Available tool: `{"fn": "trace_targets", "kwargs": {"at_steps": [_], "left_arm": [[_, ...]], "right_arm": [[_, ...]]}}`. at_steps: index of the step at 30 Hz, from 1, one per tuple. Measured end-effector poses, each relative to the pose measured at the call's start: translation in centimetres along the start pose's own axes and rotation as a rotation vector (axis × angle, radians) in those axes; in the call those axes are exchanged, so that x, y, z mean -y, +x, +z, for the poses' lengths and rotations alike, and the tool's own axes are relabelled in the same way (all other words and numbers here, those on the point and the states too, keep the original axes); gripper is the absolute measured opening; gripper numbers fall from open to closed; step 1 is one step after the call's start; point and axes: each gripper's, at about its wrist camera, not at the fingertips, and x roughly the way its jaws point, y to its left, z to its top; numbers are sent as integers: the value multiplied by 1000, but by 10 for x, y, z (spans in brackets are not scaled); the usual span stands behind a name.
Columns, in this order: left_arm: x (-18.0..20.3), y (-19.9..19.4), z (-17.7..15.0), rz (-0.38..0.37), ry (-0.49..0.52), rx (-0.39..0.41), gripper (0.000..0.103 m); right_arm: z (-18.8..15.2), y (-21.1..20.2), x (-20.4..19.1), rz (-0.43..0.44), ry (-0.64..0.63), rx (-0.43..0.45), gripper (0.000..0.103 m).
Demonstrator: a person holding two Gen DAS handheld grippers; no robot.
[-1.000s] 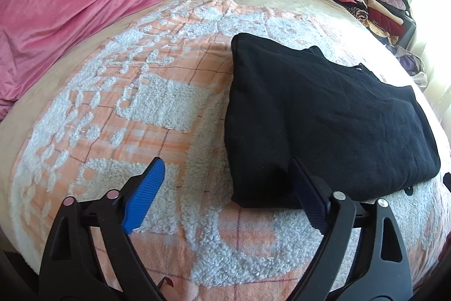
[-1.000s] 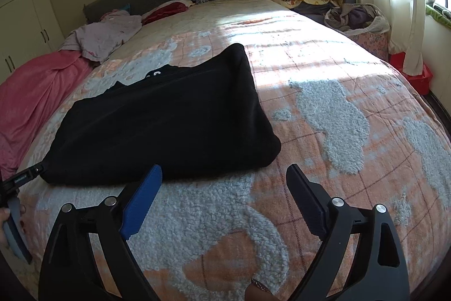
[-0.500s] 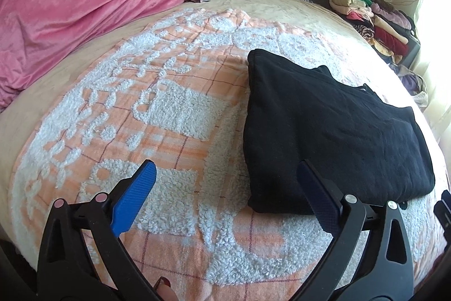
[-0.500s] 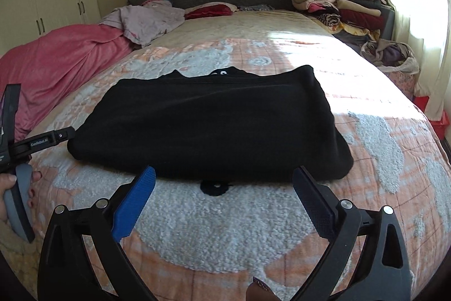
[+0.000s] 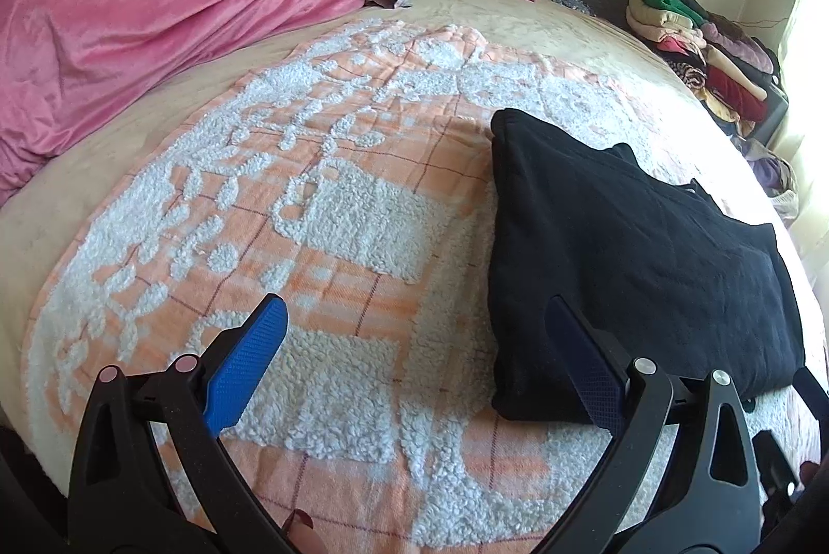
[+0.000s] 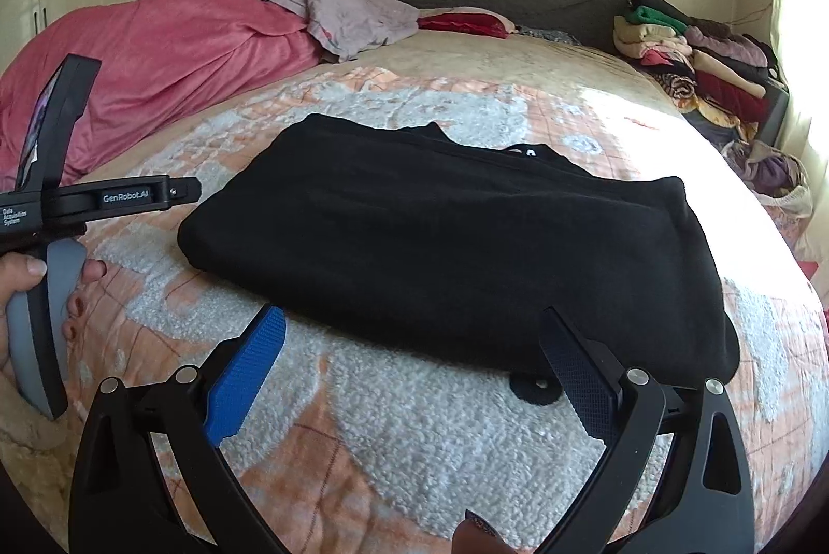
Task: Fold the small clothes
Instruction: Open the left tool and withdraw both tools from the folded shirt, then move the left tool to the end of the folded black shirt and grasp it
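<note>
We are judging the next fold of the black garment [image 6: 456,253], which is lying folded flat on the bed's orange-and-white blanket [image 5: 321,243]. To do it well, we should be pinching both layers at the short ends together and carrying them over evenly. Left of the garment, our left gripper [image 5: 419,362] is hanging spread and empty, tilted down at its near-left corner. Our right gripper [image 6: 414,357] is gaping too, nothing between the jaws, angled down over the garment's near edge.
</note>
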Motion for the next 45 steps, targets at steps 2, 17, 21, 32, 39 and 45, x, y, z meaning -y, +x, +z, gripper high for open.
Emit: {"fn": "trace_targets", "kwargs": {"at_steps": [2,17,21,32,39,45], "left_arm": [[-2,2,3,7,-3,0,93],[8,19,29,-13,-8,26,93],[8,28,36,-12,-14,18,93],[2,54,60,-14,-46,-23,93],[6,69,74,-27,-63,-76,93],[7,94,91,-129,-120,-157,93]], "right_arm": [[2,5,-9,12,-24,-1,98],[6,43,-64,20,-232,-37,98],[4,53,-74,12,-270,-45,98],[5,74,-80,-18,-326,-67,98],[7,79,-80,-14,-349,-79,98],[9,89,-84,-46,-390,-88,98]]}}
